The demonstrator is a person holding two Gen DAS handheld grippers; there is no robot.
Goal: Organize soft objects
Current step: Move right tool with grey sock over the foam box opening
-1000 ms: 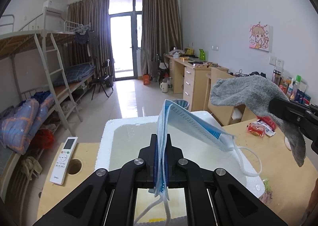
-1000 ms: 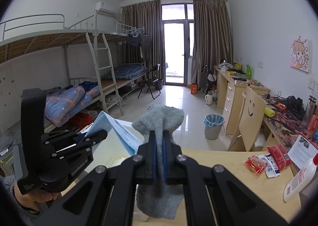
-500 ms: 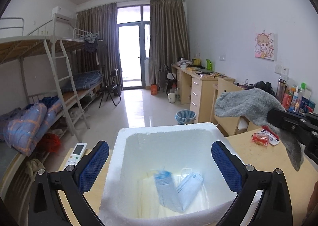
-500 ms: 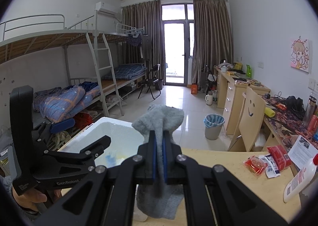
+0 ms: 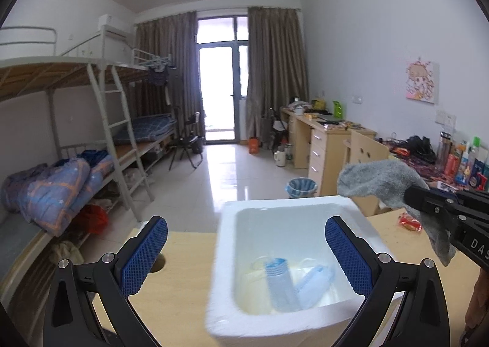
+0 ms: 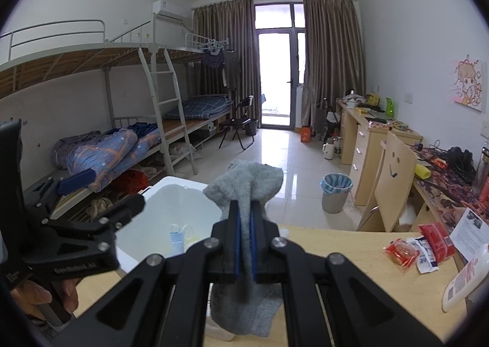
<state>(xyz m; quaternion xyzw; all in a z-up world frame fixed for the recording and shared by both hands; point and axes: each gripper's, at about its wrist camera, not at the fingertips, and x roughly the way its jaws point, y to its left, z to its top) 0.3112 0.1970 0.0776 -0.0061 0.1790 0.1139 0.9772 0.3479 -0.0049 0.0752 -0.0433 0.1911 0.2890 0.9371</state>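
A white foam box [image 5: 220, 255] sits on the wooden table, and a folded blue face mask [image 5: 281, 283] lies on its floor. My left gripper [image 5: 244, 223] hovers above the box's near left side, jaws wide open and empty. From the right wrist view the same box [image 6: 171, 186], mask [image 6: 177, 238] and left gripper [image 6: 107, 191] are at the left. My right gripper [image 6: 244, 206] is shut on a grey sock [image 6: 247, 182], which hangs above the table to the right of the box. The left wrist view has that sock [image 5: 376, 179] and the right gripper [image 5: 411, 199] at its right edge.
Red snack packets [image 6: 400, 252], papers and a white bottle [image 6: 464, 283] lie on the table's right side. The tabletop [image 5: 183, 292] has a round hole [image 5: 159, 264] left of the box. A wooden chair [image 6: 391, 191] stands behind the table; a bunk bed lines the left wall.
The left gripper opened and let the blue mask fall into the foam box, then drew back and to the left. The right gripper and sock stayed where they were.
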